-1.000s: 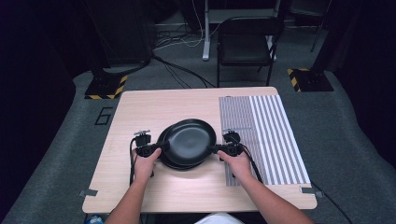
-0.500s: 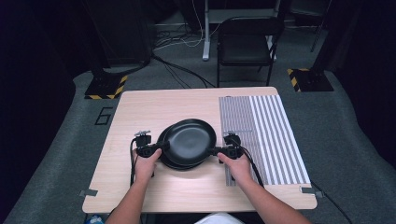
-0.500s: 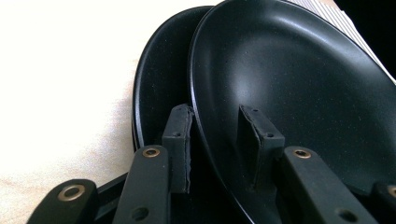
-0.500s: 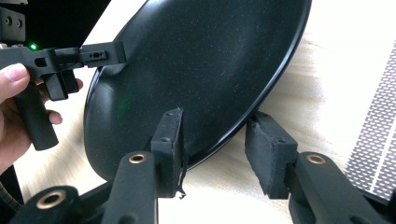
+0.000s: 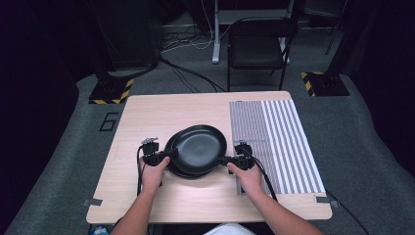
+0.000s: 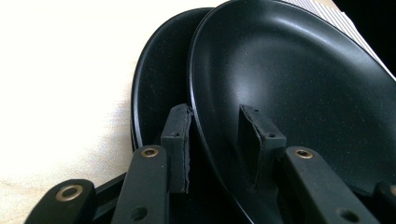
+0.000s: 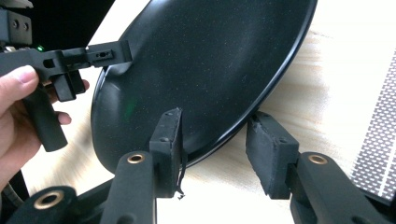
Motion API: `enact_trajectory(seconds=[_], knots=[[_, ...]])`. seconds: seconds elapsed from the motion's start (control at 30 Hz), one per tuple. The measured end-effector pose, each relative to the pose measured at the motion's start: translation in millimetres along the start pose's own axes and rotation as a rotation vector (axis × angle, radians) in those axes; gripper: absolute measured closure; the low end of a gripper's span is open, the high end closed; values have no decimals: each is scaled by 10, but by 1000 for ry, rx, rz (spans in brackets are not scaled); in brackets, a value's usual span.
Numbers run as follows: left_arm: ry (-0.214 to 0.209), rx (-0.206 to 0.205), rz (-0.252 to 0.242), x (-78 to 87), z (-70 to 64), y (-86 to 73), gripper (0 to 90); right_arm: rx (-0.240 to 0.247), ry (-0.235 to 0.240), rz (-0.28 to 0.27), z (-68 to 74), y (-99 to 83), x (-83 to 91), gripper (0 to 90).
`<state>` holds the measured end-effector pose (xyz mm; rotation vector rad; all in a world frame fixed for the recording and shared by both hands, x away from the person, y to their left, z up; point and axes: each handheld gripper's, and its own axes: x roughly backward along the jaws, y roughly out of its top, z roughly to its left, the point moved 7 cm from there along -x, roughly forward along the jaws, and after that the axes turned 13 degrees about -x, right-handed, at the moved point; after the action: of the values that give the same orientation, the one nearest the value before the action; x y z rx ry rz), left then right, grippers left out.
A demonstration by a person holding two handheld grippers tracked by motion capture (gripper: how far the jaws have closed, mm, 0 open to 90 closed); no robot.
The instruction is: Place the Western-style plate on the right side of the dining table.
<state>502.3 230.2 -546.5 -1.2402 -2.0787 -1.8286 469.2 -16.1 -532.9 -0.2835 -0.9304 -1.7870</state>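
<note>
Right now you have two black plates in the middle of the tabletop (image 5: 147,196), one stacked on the other, and both grippers are on the top plate (image 5: 199,149). Your left gripper (image 5: 164,155) sits at the plate's left rim; in the left gripper view its jaws straddle that rim, one pad inside the dish and one pad (image 6: 177,140) outside it, between the top plate and the bottom plate (image 6: 154,84). The jaws are narrow and appear clamped on the rim, though the contact itself is dark and hard to read.

Your right gripper (image 5: 230,160) is at the opposite rim, by the edge of the striped mat (image 5: 279,142). In the right gripper view its jaws stand on either side of the rim, one pad (image 7: 168,135) over the upper face and the other below the edge; whether they are actually pressing on it I cannot tell, since a gap seems to show at the lower pad.

In that same view the top plate is tilted, its near edge just above the wood. The bottom plate peeks out on the left and front, lying flat on the tabletop. Your left hand (image 7: 18,112) shows behind the plate there.
</note>
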Motion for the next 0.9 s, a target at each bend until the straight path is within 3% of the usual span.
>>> enact_trajectory(seconds=[0.3,0.5,0.7,0.73,0.9], knots=[[-10,-2,-3,-4,5,-1,653,-28,2,19,22,-22,9,574],[13,-32,13,-17,-8,1,666,-32,-13,9,-21,53,-5,612],[11,1,3,-16,-2,2,671,-9,-48,5,-56,174,-54,638],[9,4,2,-16,-2,3,672,25,-74,-8,-72,253,-83,651],[-5,41,-1,-11,20,5,684,34,-99,-17,-92,358,-133,675]])
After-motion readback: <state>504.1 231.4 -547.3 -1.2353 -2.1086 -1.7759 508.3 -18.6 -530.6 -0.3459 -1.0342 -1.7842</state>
